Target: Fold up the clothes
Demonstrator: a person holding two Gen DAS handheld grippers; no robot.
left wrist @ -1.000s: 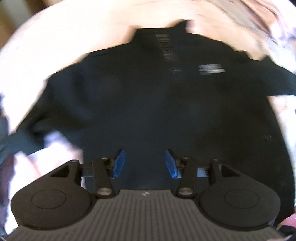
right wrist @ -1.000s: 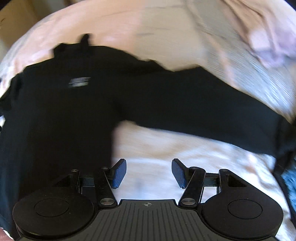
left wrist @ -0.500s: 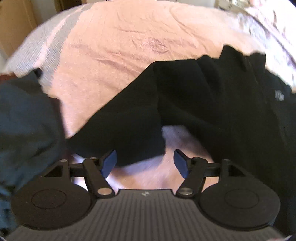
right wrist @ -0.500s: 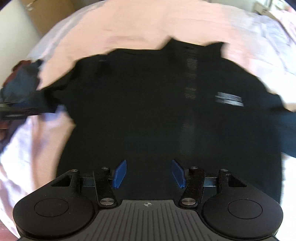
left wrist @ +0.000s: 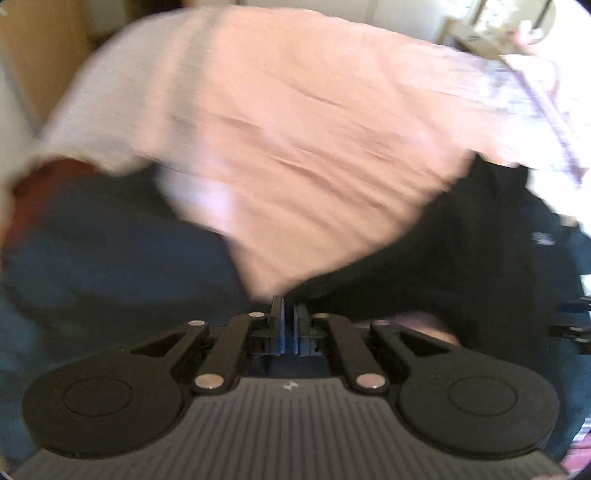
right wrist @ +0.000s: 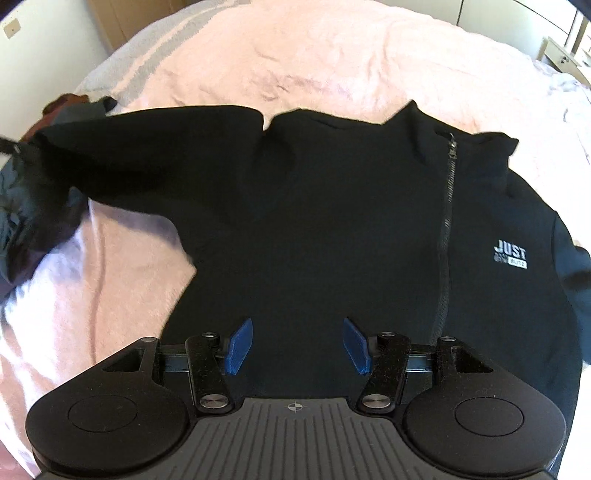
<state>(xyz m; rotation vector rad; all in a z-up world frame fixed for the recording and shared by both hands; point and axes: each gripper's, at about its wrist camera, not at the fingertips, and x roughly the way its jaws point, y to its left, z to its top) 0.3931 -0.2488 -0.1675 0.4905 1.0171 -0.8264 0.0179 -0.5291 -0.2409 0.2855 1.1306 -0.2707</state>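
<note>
A black zip-up sweatshirt with a white "JUST" logo lies front up on the pink bedspread. Its left sleeve stretches out to the left. My right gripper is open and empty, hovering over the lower body of the sweatshirt. In the left wrist view my left gripper is shut on the end of the black sleeve, which runs off to the right toward the sweatshirt body. That view is motion-blurred.
A dark blue garment pile with something reddish-brown lies at the left edge of the bed; it also shows in the right wrist view. A lighter patterned cloth lies at the far right. Wooden furniture stands behind the bed.
My left gripper swung left to the sleeve end and closed on it. My right gripper moved from beside the right sleeve to over the sweatshirt's body and stayed open.
</note>
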